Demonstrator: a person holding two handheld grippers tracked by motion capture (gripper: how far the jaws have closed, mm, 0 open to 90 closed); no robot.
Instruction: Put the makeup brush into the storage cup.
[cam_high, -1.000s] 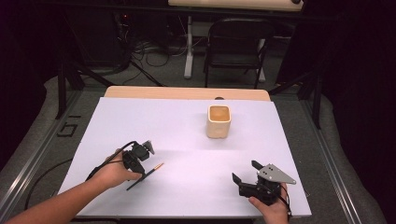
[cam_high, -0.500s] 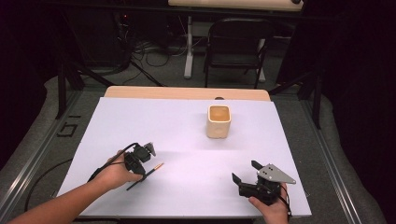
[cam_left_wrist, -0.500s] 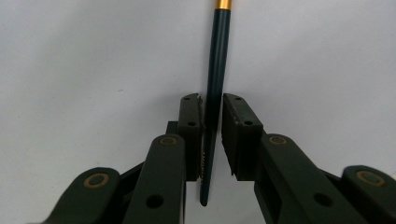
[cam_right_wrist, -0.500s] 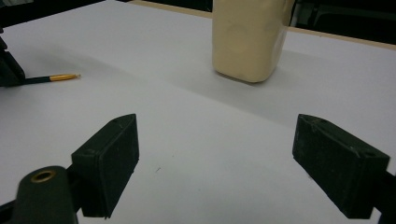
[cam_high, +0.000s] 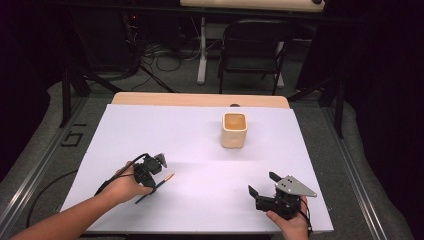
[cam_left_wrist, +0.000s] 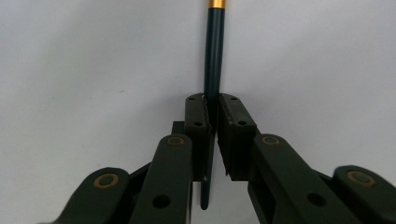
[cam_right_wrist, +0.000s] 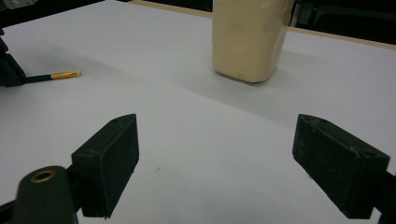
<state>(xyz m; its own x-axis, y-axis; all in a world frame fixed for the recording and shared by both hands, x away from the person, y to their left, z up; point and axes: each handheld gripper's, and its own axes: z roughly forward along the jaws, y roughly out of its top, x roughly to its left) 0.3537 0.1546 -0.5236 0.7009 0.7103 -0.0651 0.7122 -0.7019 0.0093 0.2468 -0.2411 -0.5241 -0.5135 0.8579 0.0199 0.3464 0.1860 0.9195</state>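
Note:
A dark pencil with a gold end (cam_high: 161, 182) lies on the white table sheet (cam_high: 200, 150) at the front left. My left gripper (cam_high: 151, 172) sits over it; its jaws have just been closing and now pinch the pencil's shaft (cam_left_wrist: 214, 56) between the pads (cam_left_wrist: 198, 116). The gold end points away from that gripper (cam_left_wrist: 211, 100). My right gripper (cam_high: 260, 184) rests at the front right, jaws wide apart with nothing between them (cam_right_wrist: 215, 154). It faces a beige square cup (cam_right_wrist: 250, 37), and the pencil's gold end (cam_right_wrist: 65, 74) lies at its far left.
The beige cup (cam_high: 234, 130) stands upright at the table's back middle, well apart from both grippers. A wooden table edge (cam_high: 200, 99) runs behind the sheet. A black chair (cam_high: 252, 50) and cables stand on the floor beyond.

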